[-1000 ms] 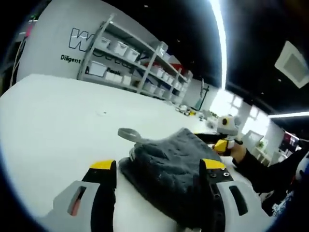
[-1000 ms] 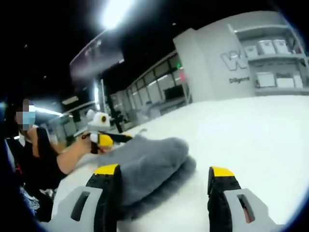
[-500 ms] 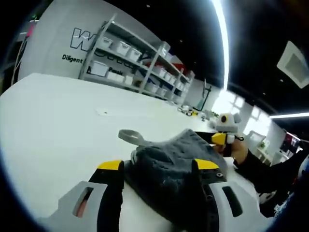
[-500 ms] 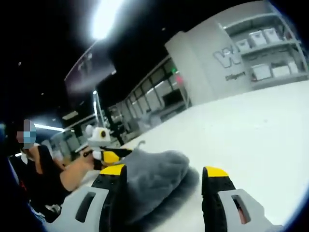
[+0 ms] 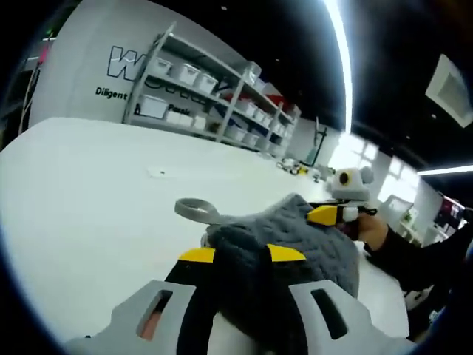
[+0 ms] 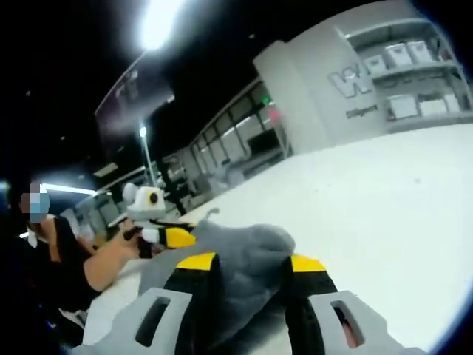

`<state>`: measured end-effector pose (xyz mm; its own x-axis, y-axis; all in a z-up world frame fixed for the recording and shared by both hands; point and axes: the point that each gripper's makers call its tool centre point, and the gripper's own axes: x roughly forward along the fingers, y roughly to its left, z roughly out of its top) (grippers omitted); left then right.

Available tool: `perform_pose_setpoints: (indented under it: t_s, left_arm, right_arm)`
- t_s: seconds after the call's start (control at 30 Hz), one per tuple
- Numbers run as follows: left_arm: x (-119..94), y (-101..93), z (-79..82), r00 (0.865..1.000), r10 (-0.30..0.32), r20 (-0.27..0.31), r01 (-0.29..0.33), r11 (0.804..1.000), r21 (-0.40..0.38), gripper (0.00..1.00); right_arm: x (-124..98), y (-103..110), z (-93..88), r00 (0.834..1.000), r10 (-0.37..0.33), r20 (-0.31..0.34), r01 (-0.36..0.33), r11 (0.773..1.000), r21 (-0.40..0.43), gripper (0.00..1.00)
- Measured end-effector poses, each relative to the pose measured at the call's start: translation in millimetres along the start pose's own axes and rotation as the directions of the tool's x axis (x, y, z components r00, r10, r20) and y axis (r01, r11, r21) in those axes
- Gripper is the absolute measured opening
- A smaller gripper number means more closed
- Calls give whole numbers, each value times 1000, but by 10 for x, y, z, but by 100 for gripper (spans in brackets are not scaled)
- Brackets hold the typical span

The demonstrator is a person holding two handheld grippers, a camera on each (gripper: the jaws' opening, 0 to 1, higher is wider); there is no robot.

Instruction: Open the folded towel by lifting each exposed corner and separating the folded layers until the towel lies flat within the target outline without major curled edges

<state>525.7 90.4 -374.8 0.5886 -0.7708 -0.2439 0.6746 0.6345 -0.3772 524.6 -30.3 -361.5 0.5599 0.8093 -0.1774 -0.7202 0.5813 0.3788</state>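
A folded grey towel lies on the white table, with a grey hanging loop sticking out at its left. In the left gripper view my left gripper is shut on the towel's near edge, cloth bunched between the yellow-tipped jaws. The right gripper shows beyond the towel, held by a hand. In the right gripper view the same towel is pinched by my right gripper, which is shut on its near edge. The left gripper appears at the towel's far side.
Shelving with white bins stands against the far wall beyond the table. A person's arm in a dark sleeve reaches in from the left of the right gripper view. Bare white table stretches to the right of the towel.
Both grippers have shut: their jaws, wide apart a second ago, have drawn together onto the towel's edges, and the cloth has bunched up between them.
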Motion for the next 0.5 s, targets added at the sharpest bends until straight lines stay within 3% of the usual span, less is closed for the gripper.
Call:
perform_pose_setpoints:
  t_s: [0.13,0.33,0.5]
  left_arm:
    - [-37,-30,79,1000,-5,26,5,1000,11,5]
    - [-88,-121,152,998,-33,46,31,999,37,4]
    - [-138,-185,212,996,-68,59,65,997,44,3]
  right_arm:
    - [-41,46,101,999,20,35,-20,1000,-5,13]
    - [-79,137,183,997,46,60,-43,998,-44,9]
    - [-154,331,208,992,95,82,-91,995,-52,7]
